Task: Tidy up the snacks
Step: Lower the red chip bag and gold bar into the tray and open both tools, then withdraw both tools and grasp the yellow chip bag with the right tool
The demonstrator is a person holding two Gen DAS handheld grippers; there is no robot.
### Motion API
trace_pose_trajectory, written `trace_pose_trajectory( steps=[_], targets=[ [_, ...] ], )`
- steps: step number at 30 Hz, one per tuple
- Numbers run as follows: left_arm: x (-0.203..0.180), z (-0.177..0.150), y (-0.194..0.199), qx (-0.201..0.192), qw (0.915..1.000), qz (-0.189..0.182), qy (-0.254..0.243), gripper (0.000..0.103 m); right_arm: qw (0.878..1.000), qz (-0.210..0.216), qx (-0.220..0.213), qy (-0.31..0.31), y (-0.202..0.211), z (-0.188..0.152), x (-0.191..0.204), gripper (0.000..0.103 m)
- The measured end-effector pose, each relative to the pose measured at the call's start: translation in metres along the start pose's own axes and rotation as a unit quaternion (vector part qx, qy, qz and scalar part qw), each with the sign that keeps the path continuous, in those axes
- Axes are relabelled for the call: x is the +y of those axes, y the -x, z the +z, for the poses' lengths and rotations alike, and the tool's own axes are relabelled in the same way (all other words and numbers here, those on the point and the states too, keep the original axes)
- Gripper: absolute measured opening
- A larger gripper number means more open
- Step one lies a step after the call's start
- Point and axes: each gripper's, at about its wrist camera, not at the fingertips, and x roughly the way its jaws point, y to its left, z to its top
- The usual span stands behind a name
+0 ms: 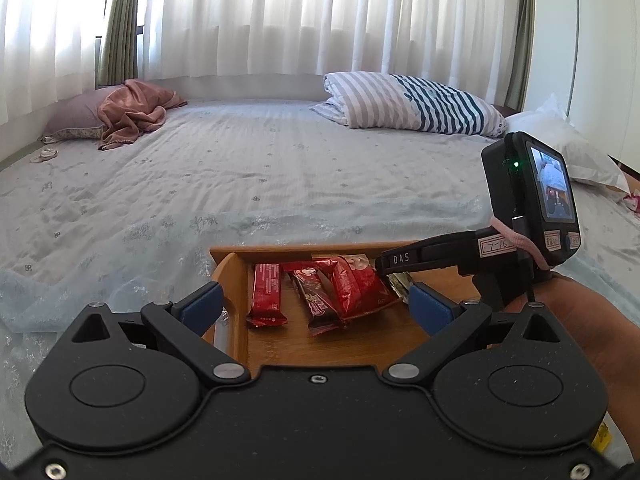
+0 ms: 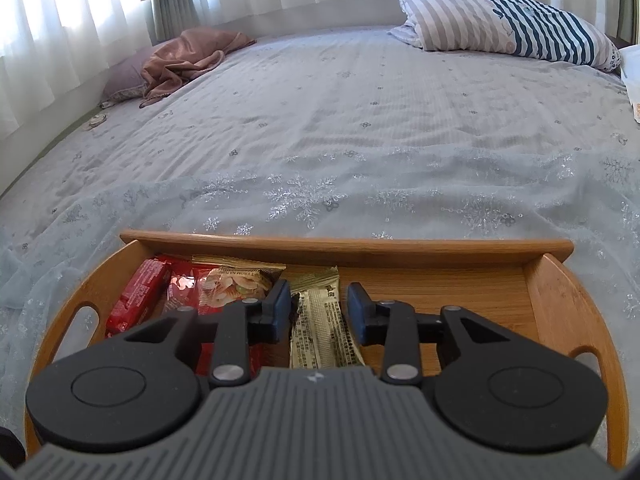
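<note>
Snacks lie in a wooden tray (image 2: pixel 348 249) on the big bed (image 2: pixel 360 128). Far off rest a striped pillow (image 2: pixel 504 26) and a pink cloth (image 2: pixel 184 58). The left claw (image 1: pixel 316 300) hangs over the tray's left end, spread wide, holding nothing. The right claw (image 2: pixel 318 306) is spread too, one finger on each side of a gold pack (image 2: pixel 322 330) with tiny print too small to read. Red packs (image 2: pixel 138 296) sit at the tray's left. "DAS" shows on the right claw's arm.
</note>
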Motion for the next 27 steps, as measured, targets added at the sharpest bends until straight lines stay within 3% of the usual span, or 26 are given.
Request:
trace_pose_trajectory(
  steps=[2,3,4,8,18,27],
  targets=[
    [0.001,0.000,0.000,0.000,1.0000,0.001,0.001,0.099,1.000,-0.002,-0.002,0.002,0.002,0.001,0.001,0.043],
    [0.001,0.000,0.001,-0.001,1.0000,0.002,0.001,0.099,1.000,-0.003,-0.004,0.003,0.004,0.001,0.001,0.047],
    [0.001,0.000,0.001,-0.001,1.0000,0.004,0.001,0.099,1.000,-0.004,-0.006,0.003,0.006,0.001,0.002,0.058],
    [0.000,0.000,0.003,-0.001,0.9999,0.014,0.002,0.102,1.000,-0.010,-0.012,0.008,0.014,0.001,0.002,0.070],
    [-0.011,-0.011,0.013,0.007,0.9998,0.017,-0.004,0.103,0.999,-0.018,-0.025,0.023,0.047,-0.011,0.003,0.086],
    [-0.017,-0.032,0.032,0.021,0.9998,0.003,0.005,0.103,0.998,-0.010,-0.029,0.050,0.089,-0.049,0.007,0.098]
  ],
)
